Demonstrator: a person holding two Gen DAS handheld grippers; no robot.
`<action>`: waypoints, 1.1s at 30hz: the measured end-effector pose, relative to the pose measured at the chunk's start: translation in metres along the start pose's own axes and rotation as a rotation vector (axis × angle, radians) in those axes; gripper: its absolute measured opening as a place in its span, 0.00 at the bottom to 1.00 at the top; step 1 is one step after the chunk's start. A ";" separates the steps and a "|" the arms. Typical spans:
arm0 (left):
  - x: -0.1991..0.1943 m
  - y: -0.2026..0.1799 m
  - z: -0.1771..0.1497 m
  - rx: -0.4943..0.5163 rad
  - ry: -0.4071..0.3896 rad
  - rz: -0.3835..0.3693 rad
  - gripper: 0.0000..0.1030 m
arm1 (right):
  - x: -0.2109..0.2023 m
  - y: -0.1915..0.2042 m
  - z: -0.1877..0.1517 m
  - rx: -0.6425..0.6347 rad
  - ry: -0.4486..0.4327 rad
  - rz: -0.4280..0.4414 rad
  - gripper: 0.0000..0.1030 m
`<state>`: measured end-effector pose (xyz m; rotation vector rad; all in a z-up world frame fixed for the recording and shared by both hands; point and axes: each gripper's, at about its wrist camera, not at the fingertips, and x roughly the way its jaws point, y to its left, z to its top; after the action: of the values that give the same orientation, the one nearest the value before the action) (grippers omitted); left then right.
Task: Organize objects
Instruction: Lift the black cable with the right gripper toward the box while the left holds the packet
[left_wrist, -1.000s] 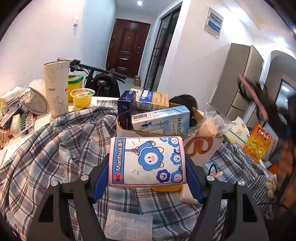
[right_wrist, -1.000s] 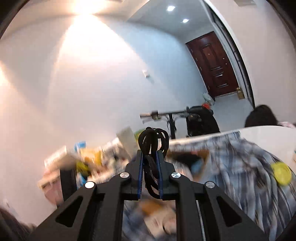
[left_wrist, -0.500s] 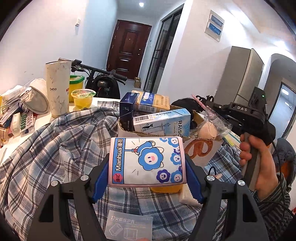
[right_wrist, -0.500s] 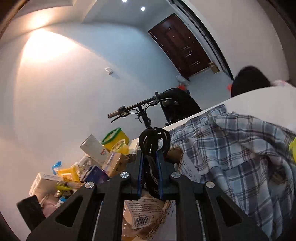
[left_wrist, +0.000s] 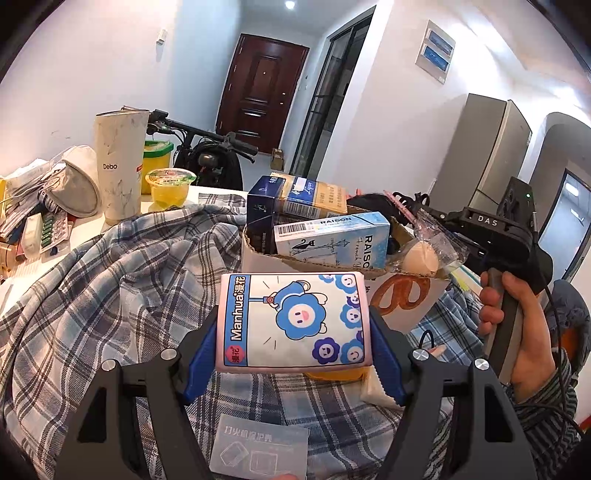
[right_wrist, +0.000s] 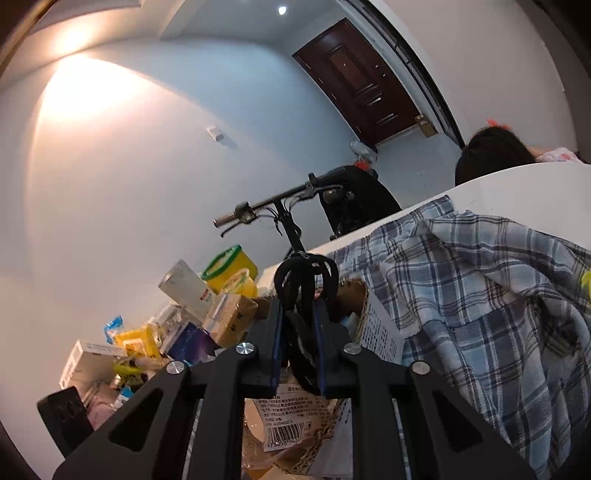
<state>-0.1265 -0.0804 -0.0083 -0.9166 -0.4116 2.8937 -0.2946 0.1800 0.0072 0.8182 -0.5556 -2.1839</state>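
Note:
My left gripper (left_wrist: 293, 332) is shut on a pink tissue pack (left_wrist: 291, 317) printed with blue flowers, held just in front of an open cardboard box (left_wrist: 317, 264). The box holds a light blue carton (left_wrist: 332, 240), a dark blue and tan carton (left_wrist: 295, 201) and a clear bag with a bun (left_wrist: 424, 254). My right gripper (right_wrist: 299, 321) is shut on a coiled black cable (right_wrist: 304, 280) and hovers over the same box (right_wrist: 358, 314). It shows in the left wrist view (left_wrist: 417, 205) at the box's right side, held in a hand.
A plaid shirt (left_wrist: 92, 288) covers the table. A white Debo tumbler (left_wrist: 118, 166), a jelly cup (left_wrist: 170, 184), a green-lidded tub (left_wrist: 157, 155) and clutter stand at the left. A clear packet (left_wrist: 258, 450) lies below my left gripper. A scooter (right_wrist: 295, 206) stands behind the table.
My right gripper has swung in with the black cable and come to hover over the box. My left gripper and the tissue pack have hardly moved.

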 end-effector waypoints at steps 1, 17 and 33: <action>0.000 0.000 0.000 0.001 0.000 0.000 0.72 | 0.001 0.000 -0.001 0.000 0.005 -0.002 0.19; -0.007 -0.005 0.001 0.028 -0.036 0.005 0.72 | -0.019 -0.008 0.003 0.073 -0.086 -0.055 0.99; 0.001 -0.044 0.091 0.119 -0.162 -0.016 0.72 | -0.028 -0.009 0.006 0.106 -0.095 -0.013 0.99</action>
<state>-0.1802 -0.0589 0.0750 -0.6616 -0.2518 2.9509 -0.2881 0.2078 0.0174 0.7783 -0.7205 -2.2299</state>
